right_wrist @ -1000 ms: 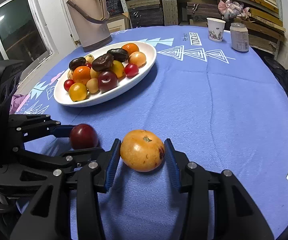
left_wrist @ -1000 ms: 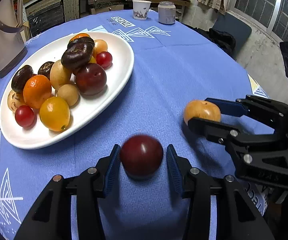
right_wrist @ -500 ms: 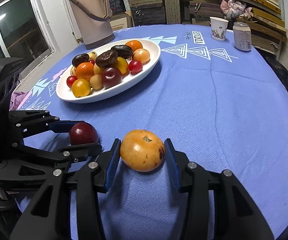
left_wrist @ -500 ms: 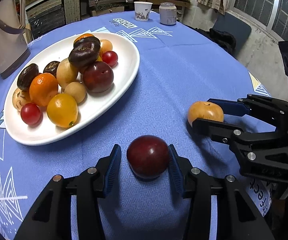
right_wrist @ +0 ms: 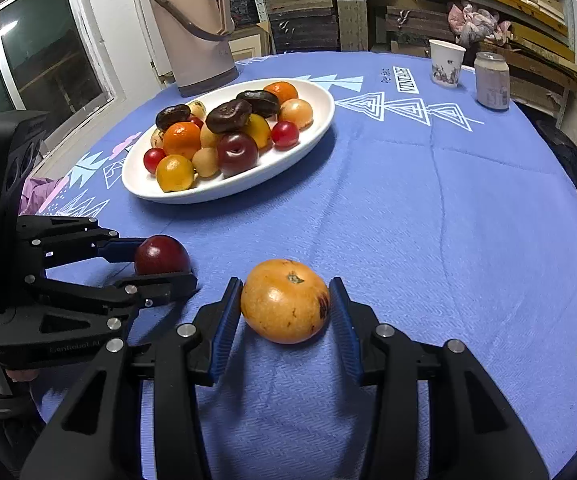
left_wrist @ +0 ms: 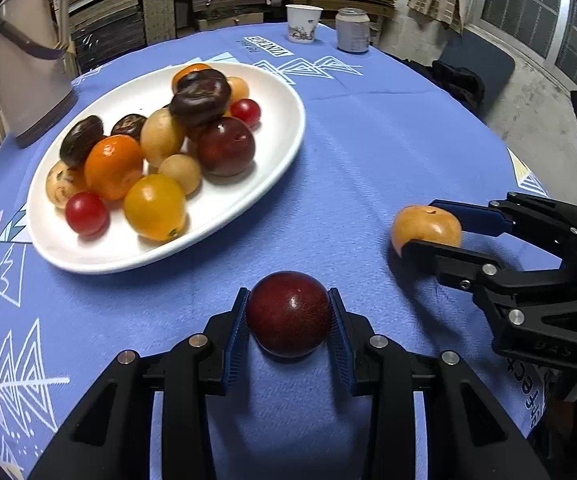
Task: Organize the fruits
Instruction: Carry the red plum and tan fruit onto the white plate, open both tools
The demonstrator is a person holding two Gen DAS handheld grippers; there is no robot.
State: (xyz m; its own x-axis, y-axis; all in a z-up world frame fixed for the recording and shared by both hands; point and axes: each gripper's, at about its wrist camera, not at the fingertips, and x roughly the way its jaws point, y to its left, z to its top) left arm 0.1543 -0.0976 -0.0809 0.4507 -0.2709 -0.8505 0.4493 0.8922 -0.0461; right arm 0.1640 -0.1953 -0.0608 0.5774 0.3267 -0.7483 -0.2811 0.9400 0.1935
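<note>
My left gripper (left_wrist: pixel 288 314) is shut on a dark red plum (left_wrist: pixel 289 312), both blue pads touching its sides, low over the blue tablecloth. It also shows in the right wrist view (right_wrist: pixel 156 258) with the plum (right_wrist: pixel 161 254). My right gripper (right_wrist: pixel 286 306) is around an orange-yellow fruit (right_wrist: pixel 284 300) that rests on the cloth; its left pad touches and a thin gap shows at the right pad. This fruit also shows in the left wrist view (left_wrist: pixel 426 226). A white oval plate (left_wrist: pixel 272 168) holds several mixed fruits at the far left.
A beige thermos jug (right_wrist: pixel 192 28) stands behind the plate. A paper cup (right_wrist: pixel 446 62) and a grey can (right_wrist: pixel 491 80) stand at the far side of the round table. The table edge drops off to the right, beside a dark cushion (left_wrist: pixel 476 64) on the floor.
My left gripper has closed from open onto the red plum. My right gripper has narrowed around the orange-yellow fruit. Both views have moved slightly towards the plate.
</note>
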